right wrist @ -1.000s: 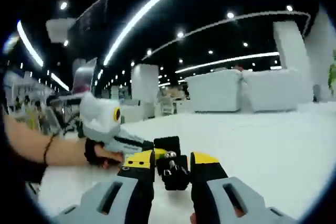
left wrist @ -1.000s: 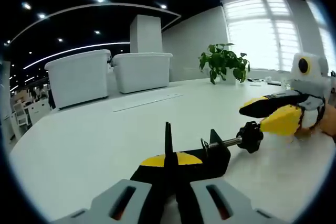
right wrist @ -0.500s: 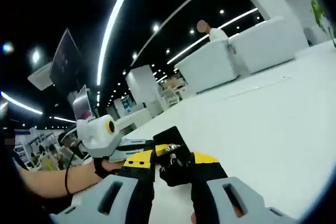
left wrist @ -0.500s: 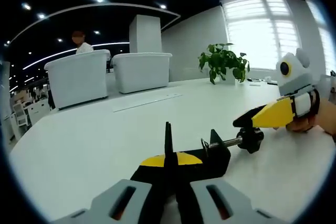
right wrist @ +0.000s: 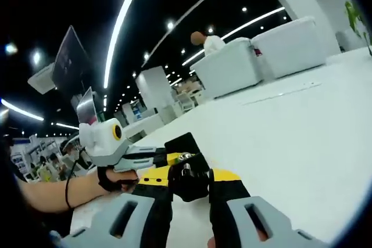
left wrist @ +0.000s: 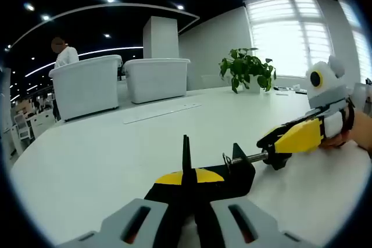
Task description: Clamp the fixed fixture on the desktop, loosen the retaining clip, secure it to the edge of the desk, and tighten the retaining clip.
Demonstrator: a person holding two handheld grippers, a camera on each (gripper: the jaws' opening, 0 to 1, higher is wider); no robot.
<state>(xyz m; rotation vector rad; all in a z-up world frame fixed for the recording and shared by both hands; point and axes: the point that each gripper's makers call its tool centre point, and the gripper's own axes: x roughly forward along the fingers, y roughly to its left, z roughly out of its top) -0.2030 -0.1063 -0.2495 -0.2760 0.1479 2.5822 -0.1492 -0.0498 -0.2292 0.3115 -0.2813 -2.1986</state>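
Across the whole lower half of the left gripper view spreads the white surface (left wrist: pixel 104 161), with two white bins (left wrist: pixel 122 82) at about eleven o'clock, a potted plant (left wrist: pixel 247 68) at one o'clock before a bright window, and a person (left wrist: pixel 63 55) standing behind the bins at ten o'clock. At six o'clock in this view the left gripper (left wrist: pixel 187 193) rises from the bottom rim, its yellow-and-black fingers (left wrist: pixel 168 184) pressed together on the black body of the clamp fixture (left wrist: pixel 235 169), whose upright plate stands up between the two tips and whose frame lies just to their right. From the frame a threaded screw runs toward three o'clock and ends in a black knob (left wrist: pixel 279 154). There the right gripper (left wrist: pixel 290 140) comes in from the three o'clock edge, its yellow fingers pinching that knob, a hand (left wrist: pixel 360 132) holding it at the rim. In the right gripper view the same surface (right wrist: pixel 302 126) slopes up toward two o'clock; the right gripper (right wrist: pixel 189 190) stands at six o'clock with the knob (right wrist: pixel 189 181) lodged between its fingers (right wrist: pixel 152 187), touching both. Just beyond the tips, toward eleven o'clock, the clamp's black frame (right wrist: pixel 183 146) shows, and the left gripper (right wrist: pixel 154 158) reaches it from nine o'clock, held by a hand (right wrist: pixel 113 178) wearing a wristband.
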